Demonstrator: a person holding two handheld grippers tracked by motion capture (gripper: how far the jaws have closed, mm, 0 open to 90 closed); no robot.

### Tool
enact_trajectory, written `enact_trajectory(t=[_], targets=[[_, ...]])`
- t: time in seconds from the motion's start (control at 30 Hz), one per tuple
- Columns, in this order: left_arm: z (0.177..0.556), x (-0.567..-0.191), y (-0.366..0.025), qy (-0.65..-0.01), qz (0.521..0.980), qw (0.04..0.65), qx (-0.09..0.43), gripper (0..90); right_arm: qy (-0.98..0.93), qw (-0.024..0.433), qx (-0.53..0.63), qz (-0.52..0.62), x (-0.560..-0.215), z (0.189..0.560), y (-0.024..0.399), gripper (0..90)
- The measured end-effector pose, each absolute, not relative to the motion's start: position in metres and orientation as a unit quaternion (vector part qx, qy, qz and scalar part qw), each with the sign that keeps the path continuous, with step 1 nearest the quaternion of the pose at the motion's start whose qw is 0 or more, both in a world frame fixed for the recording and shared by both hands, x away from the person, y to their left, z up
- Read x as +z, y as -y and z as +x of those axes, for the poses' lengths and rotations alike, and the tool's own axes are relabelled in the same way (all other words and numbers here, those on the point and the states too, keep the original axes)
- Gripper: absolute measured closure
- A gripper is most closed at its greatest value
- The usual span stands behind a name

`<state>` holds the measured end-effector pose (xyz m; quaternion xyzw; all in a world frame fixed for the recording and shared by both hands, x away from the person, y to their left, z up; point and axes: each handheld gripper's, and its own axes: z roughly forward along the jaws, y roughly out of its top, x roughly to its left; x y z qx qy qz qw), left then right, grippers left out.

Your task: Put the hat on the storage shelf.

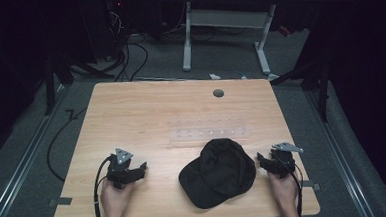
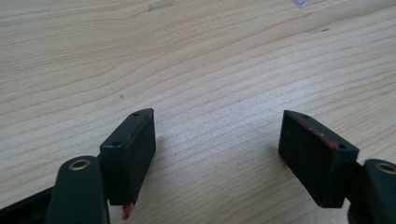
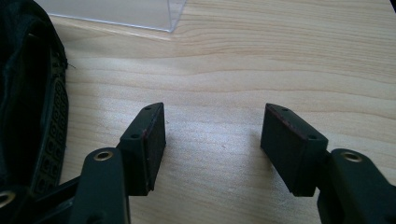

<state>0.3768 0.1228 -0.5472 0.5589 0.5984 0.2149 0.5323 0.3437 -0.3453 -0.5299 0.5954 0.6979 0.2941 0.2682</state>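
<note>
In the high view, the black cap (image 1: 218, 171) was seen on the desk (image 1: 146, 116) beside the right claw (image 1: 264, 161), well apart from the left claw (image 1: 136, 170). In both gripper views, jaws were spread wide, nothing held; the cap (image 3: 28, 93) was seen at the right claw's (image 3: 212, 144) left.

A: What stands in the room?

B: A wood table (image 1: 146, 111) with a grey grommet (image 1: 218, 93) near its far edge, on grey carpet (image 1: 228, 61).

A: And behind it?

B: A desk (image 1: 225, 16) on white legs, with black cables (image 1: 133, 54) trailing over the floor to its left. Metal rails (image 1: 19, 167) run along both sides. The surroundings are dark; light falls mainly on the table.
</note>
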Motion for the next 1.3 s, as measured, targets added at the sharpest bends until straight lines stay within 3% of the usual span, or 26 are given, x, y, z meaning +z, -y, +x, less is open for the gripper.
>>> enact_trajectory(t=[0.67,1.03,1.3], targets=[[0.377,-0.547,-0.123,-0.598,0.559,0.532,0.214,27.1,-0.702,0.264,0.297,0.591,-0.53,0.344,0.345,35.9],[0.377,-0.547,-0.123,-0.599,0.559,0.532,0.213,27.4,-0.691,0.246,0.313,0.604,-0.527,0.342,0.35,46.2],[0.377,-0.547,-0.123,-0.599,0.559,0.532,0.214,27.4,-0.684,0.244,0.374,0.577,-0.503,0.314,0.348,50.3]])
